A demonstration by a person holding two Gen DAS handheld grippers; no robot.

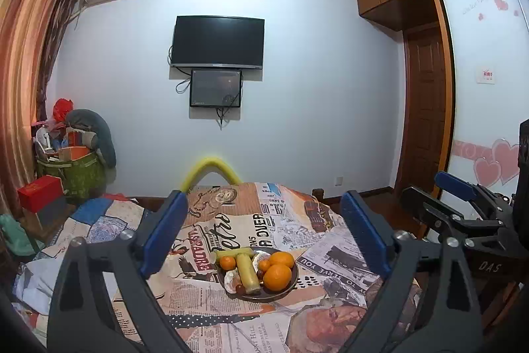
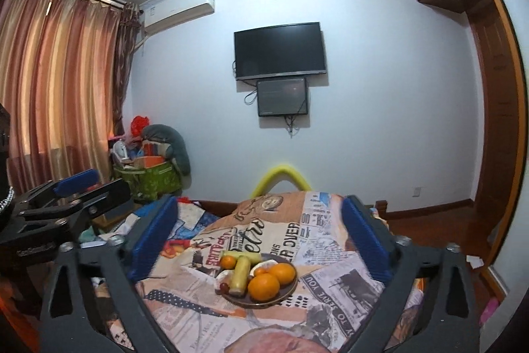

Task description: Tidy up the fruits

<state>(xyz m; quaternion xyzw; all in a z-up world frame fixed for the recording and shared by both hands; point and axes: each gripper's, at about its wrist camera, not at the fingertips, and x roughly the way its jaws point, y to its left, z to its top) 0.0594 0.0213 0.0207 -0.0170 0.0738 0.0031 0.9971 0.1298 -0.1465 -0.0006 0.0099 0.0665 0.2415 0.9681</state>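
Both my left gripper [image 1: 264, 230] and right gripper [image 2: 259, 237] gape empty above the plate [image 1: 292, 282]; I'd descend slowly, straddling one orange [image 1: 277, 277] squarely.

One plate [image 1: 295, 282], two large oranges [image 1: 277, 277], perhaps two small ones [image 1: 227, 262], two bananas [image 1: 248, 270].

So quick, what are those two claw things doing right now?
Left gripper: open, holding nothing.
Right gripper: open, holding nothing.
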